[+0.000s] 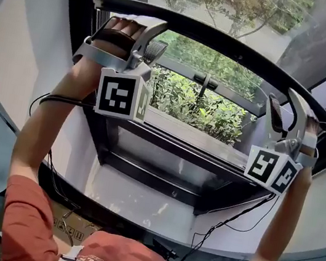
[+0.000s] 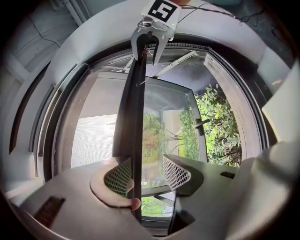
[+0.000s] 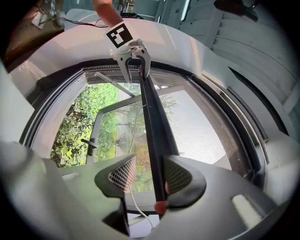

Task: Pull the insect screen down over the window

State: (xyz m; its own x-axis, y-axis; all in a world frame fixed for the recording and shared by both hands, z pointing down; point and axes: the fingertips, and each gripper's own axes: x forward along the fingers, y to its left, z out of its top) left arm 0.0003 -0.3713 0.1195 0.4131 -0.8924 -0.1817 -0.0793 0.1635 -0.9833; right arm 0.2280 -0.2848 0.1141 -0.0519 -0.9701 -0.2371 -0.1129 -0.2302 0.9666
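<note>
Reaching up, the person has the left gripper [image 2: 145, 171] and the right gripper [image 3: 147, 176] each straddling the screen's dark pull bar [image 1: 228, 44], jaws apart, one pad resting against it. The bar sits high across the window [image 1: 165, 152]. Pale, fine mesh [image 3: 201, 126] shows above it, so most of the pull looks undone, with the greenery below uncovered.

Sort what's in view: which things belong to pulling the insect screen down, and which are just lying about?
In the job:
the screen's dark pull bar; the left gripper and right gripper, each with open fingers either side of that bar.

Just there:
window handle; shrubs outside; black cables; cardboard box below.
</note>
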